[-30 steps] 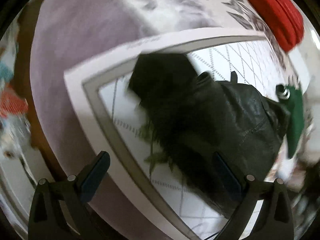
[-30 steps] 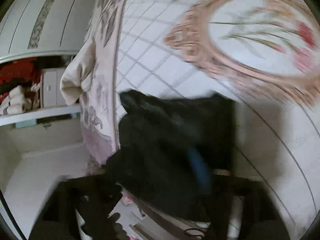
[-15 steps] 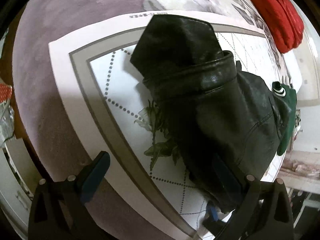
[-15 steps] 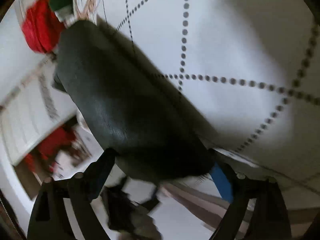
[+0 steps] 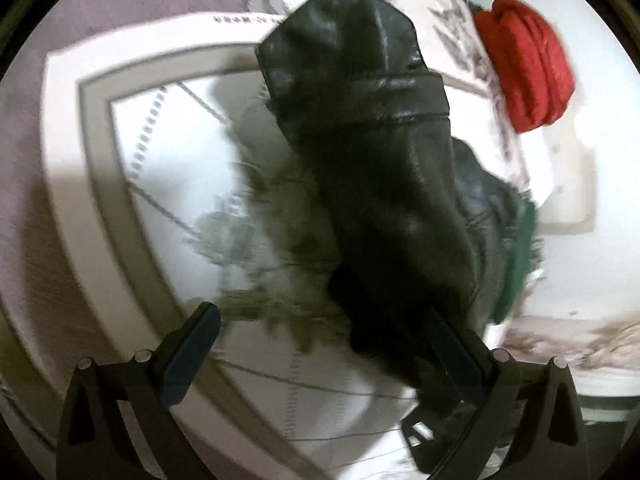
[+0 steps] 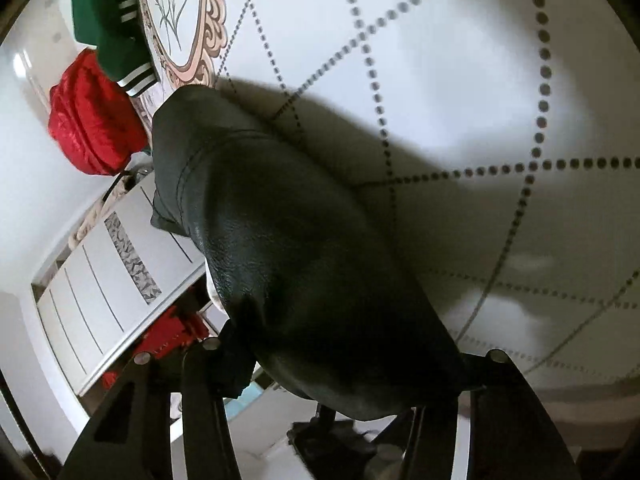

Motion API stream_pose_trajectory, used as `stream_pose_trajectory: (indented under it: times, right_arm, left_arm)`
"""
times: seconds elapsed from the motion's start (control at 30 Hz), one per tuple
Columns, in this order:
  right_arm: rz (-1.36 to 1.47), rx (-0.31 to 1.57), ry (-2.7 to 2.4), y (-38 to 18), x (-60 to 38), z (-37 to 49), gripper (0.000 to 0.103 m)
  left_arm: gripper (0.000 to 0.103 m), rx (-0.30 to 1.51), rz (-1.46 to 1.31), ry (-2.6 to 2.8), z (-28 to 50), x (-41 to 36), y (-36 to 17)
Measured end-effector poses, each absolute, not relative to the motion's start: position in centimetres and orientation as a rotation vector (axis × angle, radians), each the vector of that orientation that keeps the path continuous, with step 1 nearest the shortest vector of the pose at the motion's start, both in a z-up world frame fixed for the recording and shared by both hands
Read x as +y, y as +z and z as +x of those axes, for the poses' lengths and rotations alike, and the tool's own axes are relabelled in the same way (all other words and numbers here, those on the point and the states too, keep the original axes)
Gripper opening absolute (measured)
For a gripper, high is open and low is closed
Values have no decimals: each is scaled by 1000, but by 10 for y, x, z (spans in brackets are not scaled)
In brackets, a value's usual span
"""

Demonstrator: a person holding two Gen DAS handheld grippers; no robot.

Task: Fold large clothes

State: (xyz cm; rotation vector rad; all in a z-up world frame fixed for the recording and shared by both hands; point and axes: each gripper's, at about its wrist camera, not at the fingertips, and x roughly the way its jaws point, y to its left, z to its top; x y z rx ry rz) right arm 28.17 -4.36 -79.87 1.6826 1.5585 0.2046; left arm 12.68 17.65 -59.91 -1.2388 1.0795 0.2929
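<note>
Two grippers work one black leather jacket over a white bedspread.

Left gripper (image 5: 320, 344) has its fingers spread wide; the black leather jacket (image 5: 384, 184) rises ahead of it, brushing its right-hand finger, with the patterned bedspread (image 5: 168, 168) beneath and a red garment (image 5: 528, 64) far ahead to the right. Right gripper (image 6: 332, 376) has jacket leather bunched between its fingers, though whether they pinch it I cannot tell; a green garment (image 6: 104, 16) lies far ahead to its left.
</note>
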Motion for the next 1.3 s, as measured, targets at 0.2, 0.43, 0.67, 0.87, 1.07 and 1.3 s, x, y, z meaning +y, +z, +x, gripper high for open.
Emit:
stream_pose_trajectory:
  times: [0.2, 0.43, 0.67, 0.87, 1.07, 1.3]
  right_arm:
    - [1729, 1605, 175, -800, -50, 289, 53]
    - [1602, 1634, 222, -802, -62, 291, 53]
    - [1373, 1607, 388, -819, -81, 299, 75]
    - [1371, 1430, 423, -823, -77, 307, 100]
    - [1371, 1330, 320, -813, -62, 326, 58]
    - [1336, 1281, 354, -769, -70, 352, 42]
  left_arm:
    - [103, 931, -1435, 181, 129, 162, -616]
    - [103, 869, -1444, 151, 154, 164, -623]
    - [78, 824, -1305, 230, 187, 164, -609]
    - [34, 846, -1234, 250, 189, 165, -610]
    - [19, 836, -1203, 226, 200, 168, -606]
    - [17, 794, -1202, 160, 211, 164, -574]
